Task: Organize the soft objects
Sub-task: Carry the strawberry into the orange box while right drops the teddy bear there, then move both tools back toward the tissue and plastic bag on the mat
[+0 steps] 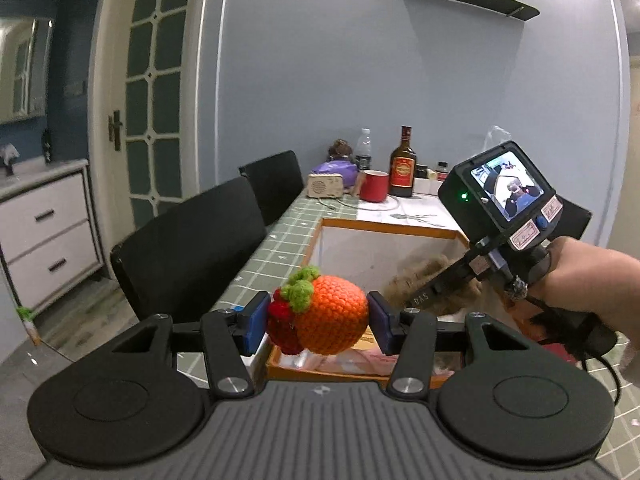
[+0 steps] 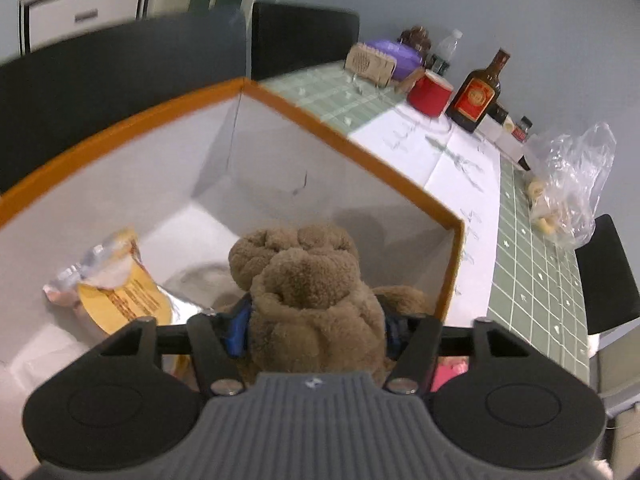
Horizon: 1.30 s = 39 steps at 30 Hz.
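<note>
Bare right hand over box

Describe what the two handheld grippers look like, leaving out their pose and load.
Both are black plastic with a ribbed grey top plate, silver screws and blue finger pads. The right gripper carries a small screen, a green light, a blue button, labels and a black cable.

Home dining room: tiled table, chairs, bottle, mug.
</note>
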### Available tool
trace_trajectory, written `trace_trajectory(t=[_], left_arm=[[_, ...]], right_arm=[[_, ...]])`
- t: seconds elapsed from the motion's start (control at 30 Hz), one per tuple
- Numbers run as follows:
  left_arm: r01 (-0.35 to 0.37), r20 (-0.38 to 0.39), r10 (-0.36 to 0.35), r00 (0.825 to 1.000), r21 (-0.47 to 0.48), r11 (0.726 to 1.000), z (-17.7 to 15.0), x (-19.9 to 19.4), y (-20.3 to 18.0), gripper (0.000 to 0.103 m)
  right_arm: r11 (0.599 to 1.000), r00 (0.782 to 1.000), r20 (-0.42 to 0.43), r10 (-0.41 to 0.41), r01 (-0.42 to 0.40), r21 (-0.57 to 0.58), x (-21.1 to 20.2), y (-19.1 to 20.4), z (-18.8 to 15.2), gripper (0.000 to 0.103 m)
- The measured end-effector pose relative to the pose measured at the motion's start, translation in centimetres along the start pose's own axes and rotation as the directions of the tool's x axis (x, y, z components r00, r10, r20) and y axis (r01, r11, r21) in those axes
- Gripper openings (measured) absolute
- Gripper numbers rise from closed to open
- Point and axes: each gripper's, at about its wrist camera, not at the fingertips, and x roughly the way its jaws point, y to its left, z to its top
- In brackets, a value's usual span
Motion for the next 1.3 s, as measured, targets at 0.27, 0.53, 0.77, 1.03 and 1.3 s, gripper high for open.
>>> trace_trajectory(t=[0.27, 0.53, 0.77, 1.03, 1.3], left_arm=[[0.0, -0.015, 0.0, 1.0, 0.004, 1.0, 0.7, 0.3, -0.9, 0.06], [0.13, -0.107, -0.12, 0.987, 0.099, 0.987, 0.5, 2.0, -5.3, 0.06], [0.189, -0.17, -0.169, 0.971, 0.111, 0.976, -0.4, 4.7, -8.0, 0.06], [0.225, -0.221, -0.202, 0.954, 0.084, 0.971, -0.8, 6.3, -8.7, 0.061], [0.214, -0.133, -0.206, 0.97, 0.056, 0.975, -0.9, 5.4, -8.8, 0.09]], right_arm=[[0.988, 0.977, 0.182, 0.112, -0.129, 0.084, -4.8, -2.8, -1.9, 0.1], [0.949, 0.934, 0.309, 0.177, -0.246, 0.199, -10.2, -6.0, -6.8, 0.1], [0.956, 0.928, 0.36, 0.102, -0.191, 0.221, -12.9, -7.1, -11.1, 0.1], [0.931, 0.908, 0.395, 0.14, -0.256, 0.259, -13.9, -8.2, -13.3, 0.1], [0.93, 0.92, 0.379, 0.1, -0.222, 0.294, -13.4, -9.0, -14.6, 0.1]])
